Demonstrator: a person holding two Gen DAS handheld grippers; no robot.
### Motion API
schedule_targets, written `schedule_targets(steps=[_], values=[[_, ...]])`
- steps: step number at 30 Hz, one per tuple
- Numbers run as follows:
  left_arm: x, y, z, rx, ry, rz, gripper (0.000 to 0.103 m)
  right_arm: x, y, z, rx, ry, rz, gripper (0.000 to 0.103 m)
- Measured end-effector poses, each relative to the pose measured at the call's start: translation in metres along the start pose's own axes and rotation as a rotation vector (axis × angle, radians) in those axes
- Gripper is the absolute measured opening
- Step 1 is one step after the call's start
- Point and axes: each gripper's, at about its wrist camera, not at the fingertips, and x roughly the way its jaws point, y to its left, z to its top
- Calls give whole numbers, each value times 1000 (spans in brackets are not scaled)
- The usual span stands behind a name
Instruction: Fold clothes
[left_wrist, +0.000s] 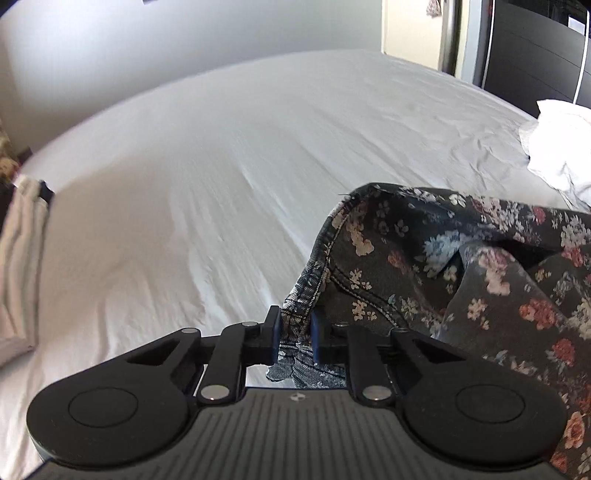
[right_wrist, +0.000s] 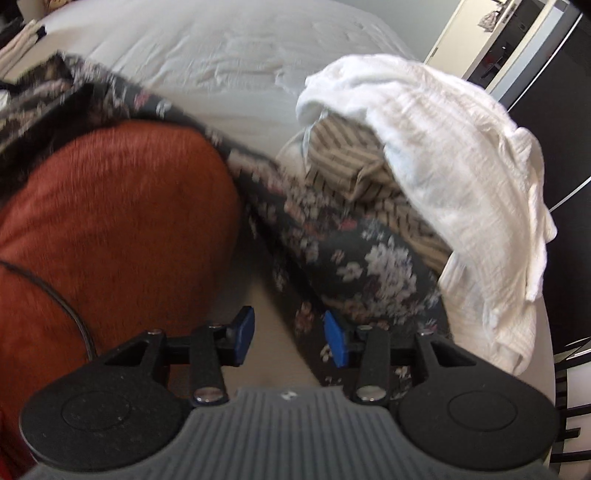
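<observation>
A dark floral garment (left_wrist: 443, 266) hangs crumpled over the white bed (left_wrist: 221, 147) on the right of the left wrist view. My left gripper (left_wrist: 295, 328) is shut on its stitched hem, and the fabric bunches between the blue pads. In the blurred right wrist view the same floral garment (right_wrist: 369, 266) runs diagonally from upper left to lower right. My right gripper (right_wrist: 290, 334) is open just above it. The cloth's edge lies by the right pad (right_wrist: 334, 339), and the pads do not press on it.
A white garment (right_wrist: 443, 147) lies over a beige striped one (right_wrist: 351, 158) at the bed's right edge. A rust-orange cloth or sleeve (right_wrist: 110, 229) with a black cable fills the left. Pale folded cloth (left_wrist: 18, 258) sits far left. A dark wardrobe (left_wrist: 535, 55) stands behind.
</observation>
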Motion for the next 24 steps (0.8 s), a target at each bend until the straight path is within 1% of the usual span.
schedule_targets(steps=[2,6,9,10,11,12,13,14,16,19,22,24], values=[[-11,3,3,-9,-17,22,18,14,4,-10,-9,13,-9,46],[-28,6,5,7,-37,64,17,51,-1,-28,6,49,-70,45],[-39,10,6,-10,-60,90,17,72,-8,-34,28,66,-115,44],[-43,11,7,-10,-67,100,17,76,-9,-35,34,66,-124,39],[-47,11,7,-9,-74,110,17,80,-10,-36,41,66,-134,19],[-52,12,8,-9,-82,120,17,83,-11,-36,44,63,-145,8],[-57,13,9,-11,-91,134,17,80,-11,-35,44,51,-165,2],[-62,14,9,-13,-101,147,17,74,-12,-33,44,29,-201,2],[-74,18,11,-17,-123,176,17,54,-18,-26,65,-45,-264,2],[-95,27,12,-30,-155,229,17,13,-36,-9,128,-175,-318,2],[-118,42,13,-60,-184,284,17,-30,-47,20,134,-324,-367,2],[-137,55,10,-88,-202,327,17,-51,-51,44,137,-406,-372,2]])
